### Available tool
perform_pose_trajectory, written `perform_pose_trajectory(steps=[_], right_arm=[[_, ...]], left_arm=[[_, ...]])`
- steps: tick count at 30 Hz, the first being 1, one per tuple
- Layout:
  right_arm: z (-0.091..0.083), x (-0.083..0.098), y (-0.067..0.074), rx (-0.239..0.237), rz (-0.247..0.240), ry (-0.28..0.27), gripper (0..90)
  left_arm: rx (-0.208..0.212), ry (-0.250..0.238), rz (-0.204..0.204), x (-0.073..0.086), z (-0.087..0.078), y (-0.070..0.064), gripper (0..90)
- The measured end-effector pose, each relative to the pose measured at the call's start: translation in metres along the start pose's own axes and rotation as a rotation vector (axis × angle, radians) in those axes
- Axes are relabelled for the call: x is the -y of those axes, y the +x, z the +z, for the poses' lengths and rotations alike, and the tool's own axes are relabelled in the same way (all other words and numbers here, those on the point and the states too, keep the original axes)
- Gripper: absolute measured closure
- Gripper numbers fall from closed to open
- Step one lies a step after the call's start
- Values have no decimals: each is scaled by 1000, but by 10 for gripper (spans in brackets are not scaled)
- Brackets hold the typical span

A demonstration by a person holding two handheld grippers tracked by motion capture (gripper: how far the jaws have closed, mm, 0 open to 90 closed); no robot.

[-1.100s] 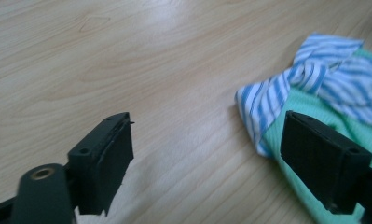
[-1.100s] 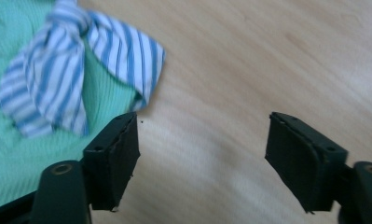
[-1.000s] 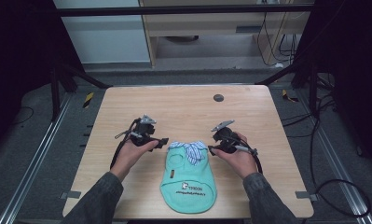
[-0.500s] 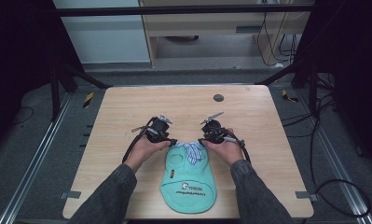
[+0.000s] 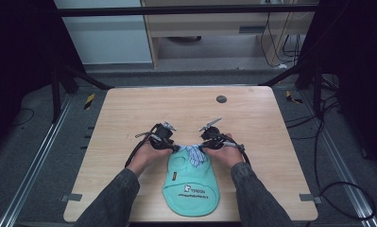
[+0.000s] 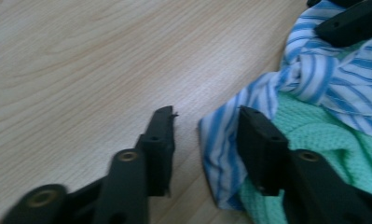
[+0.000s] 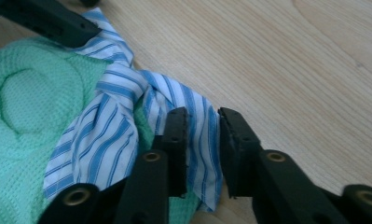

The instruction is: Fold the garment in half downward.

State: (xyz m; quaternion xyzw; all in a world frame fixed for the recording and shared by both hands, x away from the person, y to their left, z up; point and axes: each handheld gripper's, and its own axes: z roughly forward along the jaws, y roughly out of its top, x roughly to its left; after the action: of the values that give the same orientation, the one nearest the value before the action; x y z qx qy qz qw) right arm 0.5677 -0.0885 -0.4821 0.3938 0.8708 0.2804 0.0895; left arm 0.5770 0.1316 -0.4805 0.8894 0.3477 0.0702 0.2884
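Note:
A mint-green small garment (image 5: 191, 182) with a blue-and-white striped collar (image 5: 192, 152) lies flat at the table's near middle. My left gripper (image 5: 175, 147) is at the collar's left end and my right gripper (image 5: 202, 145) at its right end, both low on the table. In the left gripper view the jaws (image 6: 207, 126) have just been closing. The collar's edge (image 6: 221, 154) lies between them, and a gap shows beside one pad. In the right gripper view the jaws (image 7: 203, 122) have also been closing. They straddle a collar tip (image 7: 202, 140) without pinching it.
The wooden table (image 5: 129, 109) has a small dark round disc (image 5: 221, 99) near its far edge. Dark frame posts and cables stand around the table. The other gripper's jaw shows at the top of each gripper view (image 6: 347, 21) (image 7: 48, 18).
Both hands have come inward and down from either side of the garment to its collar. Both pairs of jaws have narrowed around the collar ends.

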Motion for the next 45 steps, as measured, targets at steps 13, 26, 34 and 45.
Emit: perform_pose_trajectory(steps=[13,26,34,45], right_arm=[[-24,-1,-2,-26,-47,-50,837],[-56,-13,-2,-21,-127,-82,841],[-69,-18,-5,-20,-151,-94,840],[-78,-25,-12,-25,-182,-108,840]], left_arm=[[46,-61,19,-8,-16,1,863],[50,-88,96,-26,-45,-7,865],[60,-82,136,-36,-58,-11,866],[37,-80,200,-43,-63,-13,866]])
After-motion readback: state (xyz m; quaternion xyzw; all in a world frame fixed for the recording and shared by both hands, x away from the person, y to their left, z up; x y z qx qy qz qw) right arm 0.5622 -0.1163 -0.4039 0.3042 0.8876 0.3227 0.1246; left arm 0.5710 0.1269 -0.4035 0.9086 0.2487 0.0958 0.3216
